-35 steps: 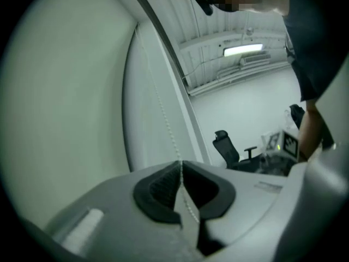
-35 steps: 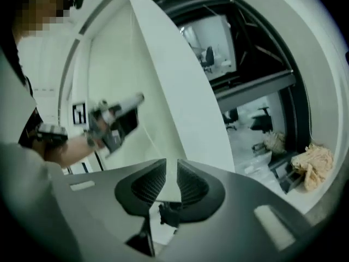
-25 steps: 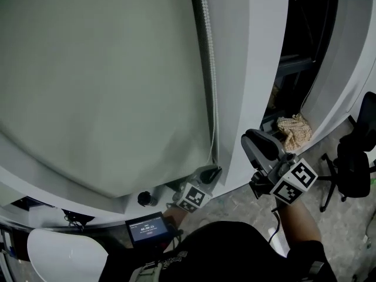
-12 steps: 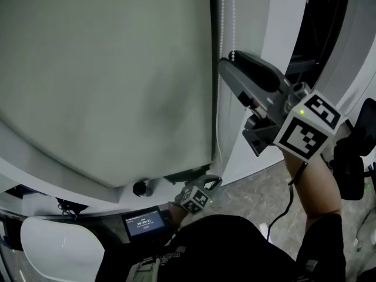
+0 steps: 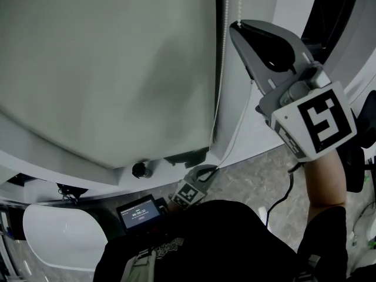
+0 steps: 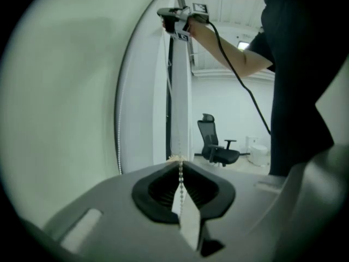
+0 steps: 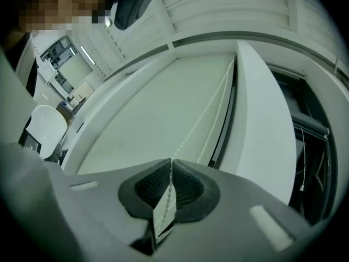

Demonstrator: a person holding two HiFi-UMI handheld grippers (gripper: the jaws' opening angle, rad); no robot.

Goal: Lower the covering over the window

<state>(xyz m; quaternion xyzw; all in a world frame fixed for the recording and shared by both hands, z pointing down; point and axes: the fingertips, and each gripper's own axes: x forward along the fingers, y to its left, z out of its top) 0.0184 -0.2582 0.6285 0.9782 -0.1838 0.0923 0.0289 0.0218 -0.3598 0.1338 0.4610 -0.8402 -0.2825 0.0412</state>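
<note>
A pale grey-green roller blind [image 5: 106, 69] covers the window, and its white bead chain [image 5: 224, 51] hangs along its right edge. My right gripper [image 5: 238, 25] is raised high beside the blind. Its jaws have just been closing and now pinch the chain [image 7: 196, 124], which runs out from between the tips [image 7: 170, 161]. My left gripper [image 5: 211, 170] is low, under the blind's bottom corner, shut on the same chain [image 6: 180, 173]. In the left gripper view the chain rises from the jaw tips [image 6: 180, 162] towards the right gripper [image 6: 170, 16] above.
A white window frame post [image 5: 258, 98] stands just right of the chain. A black office chair [image 5: 355, 157] is on the floor at the right. Below the sill are a black knob [image 5: 140, 170], a small lit screen [image 5: 138, 210] and a white seat [image 5: 59, 239].
My right gripper has risen from down near the floor to high beside the blind, rolled over, and closed on the chain. The left gripper has slid a little lower.
</note>
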